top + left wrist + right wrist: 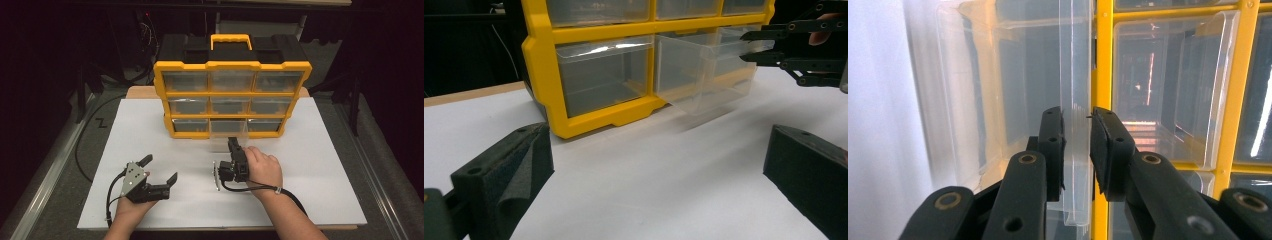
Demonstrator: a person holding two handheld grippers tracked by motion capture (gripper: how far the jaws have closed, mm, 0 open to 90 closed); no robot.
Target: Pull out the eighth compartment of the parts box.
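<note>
Item: yellow drawer cabinet (232, 97), far centre of white bench (150, 135). Bottom-middle clear drawer (701, 70) drawn partway out, its front lip pinched between right claw (1077, 145) jaws, apparently for pulling. Left claw (159, 169) spread wide, idle, near left, holding nothing.

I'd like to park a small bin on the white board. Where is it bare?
Bare: left of the organizer, above the left gripper; also right of the right gripper. Crowded: around the pulled-out drawer at centre.
</note>
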